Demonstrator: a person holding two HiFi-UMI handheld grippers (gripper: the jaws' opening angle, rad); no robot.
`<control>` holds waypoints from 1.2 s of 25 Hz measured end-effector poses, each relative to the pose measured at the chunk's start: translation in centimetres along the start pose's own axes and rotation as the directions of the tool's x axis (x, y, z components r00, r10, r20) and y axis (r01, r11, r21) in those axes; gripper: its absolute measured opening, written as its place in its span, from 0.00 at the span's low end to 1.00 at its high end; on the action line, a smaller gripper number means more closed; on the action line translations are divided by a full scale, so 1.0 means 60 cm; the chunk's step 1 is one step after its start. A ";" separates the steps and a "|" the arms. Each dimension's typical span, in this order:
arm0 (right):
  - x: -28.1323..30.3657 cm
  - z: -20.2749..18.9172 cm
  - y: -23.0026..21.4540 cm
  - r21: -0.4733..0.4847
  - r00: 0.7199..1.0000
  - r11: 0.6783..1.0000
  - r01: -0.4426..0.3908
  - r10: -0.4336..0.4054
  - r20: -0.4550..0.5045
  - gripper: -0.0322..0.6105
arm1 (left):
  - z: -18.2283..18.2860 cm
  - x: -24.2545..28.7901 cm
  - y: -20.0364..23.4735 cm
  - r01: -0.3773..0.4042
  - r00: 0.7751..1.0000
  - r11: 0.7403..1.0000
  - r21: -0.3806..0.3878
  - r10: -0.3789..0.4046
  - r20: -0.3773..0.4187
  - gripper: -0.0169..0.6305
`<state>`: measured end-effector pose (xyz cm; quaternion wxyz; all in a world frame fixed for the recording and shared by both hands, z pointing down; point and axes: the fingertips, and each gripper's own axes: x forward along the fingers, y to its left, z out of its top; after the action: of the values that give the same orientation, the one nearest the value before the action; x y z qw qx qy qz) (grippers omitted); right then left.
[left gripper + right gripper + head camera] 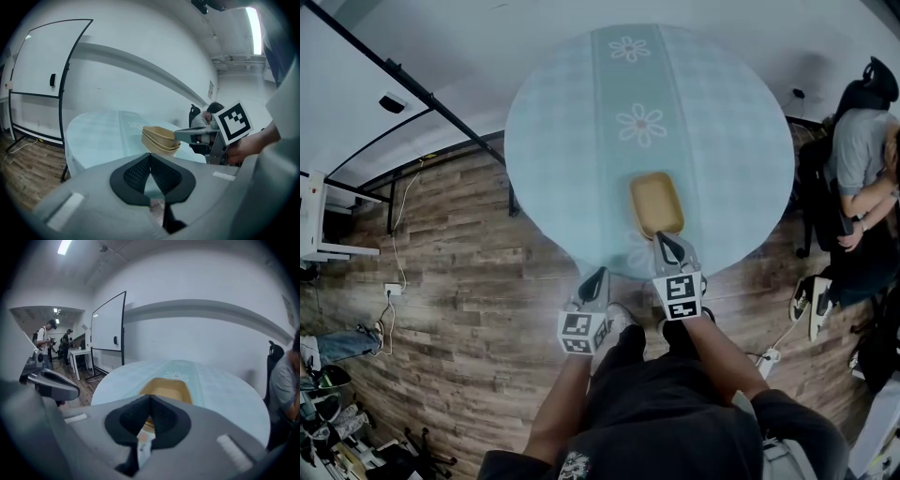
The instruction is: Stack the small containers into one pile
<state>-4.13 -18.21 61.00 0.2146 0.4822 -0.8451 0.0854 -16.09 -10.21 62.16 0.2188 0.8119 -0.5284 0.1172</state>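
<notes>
Overhead, nested tan containers [656, 202] at 6 o'clock on worktop [553, 141], right hand-held gripper [662, 238] closed empty at their near rim, left hand-held gripper [600, 275] closed empty at 7 o'clock.

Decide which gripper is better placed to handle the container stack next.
Right, probably: the right gripper reaches the container stack at its near rim, while the left gripper hangs by the table edge, apart from it.
</notes>
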 end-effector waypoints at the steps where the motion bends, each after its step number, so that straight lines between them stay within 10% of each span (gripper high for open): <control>1: 0.003 -0.007 0.002 0.001 1.000 1.000 -0.001 0.001 -0.013 0.05 | 0.001 -0.001 0.002 0.000 1.000 1.000 0.001 0.000 0.004 0.03; 14: -0.035 0.005 -0.017 -0.008 0.999 0.999 0.040 -0.040 0.020 0.05 | 0.005 -0.008 -0.011 0.004 1.000 1.000 0.026 -0.004 0.002 0.03; 30: -0.190 0.150 -0.140 -0.031 0.979 0.999 0.007 -0.001 0.202 0.05 | 0.201 -0.002 -0.159 -0.016 0.979 0.995 0.103 -0.005 0.202 0.03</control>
<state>5.53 -16.86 47.38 0.1354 0.4867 -0.8627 0.0223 -7.96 -12.57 49.34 0.1211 0.8285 -0.5432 0.0620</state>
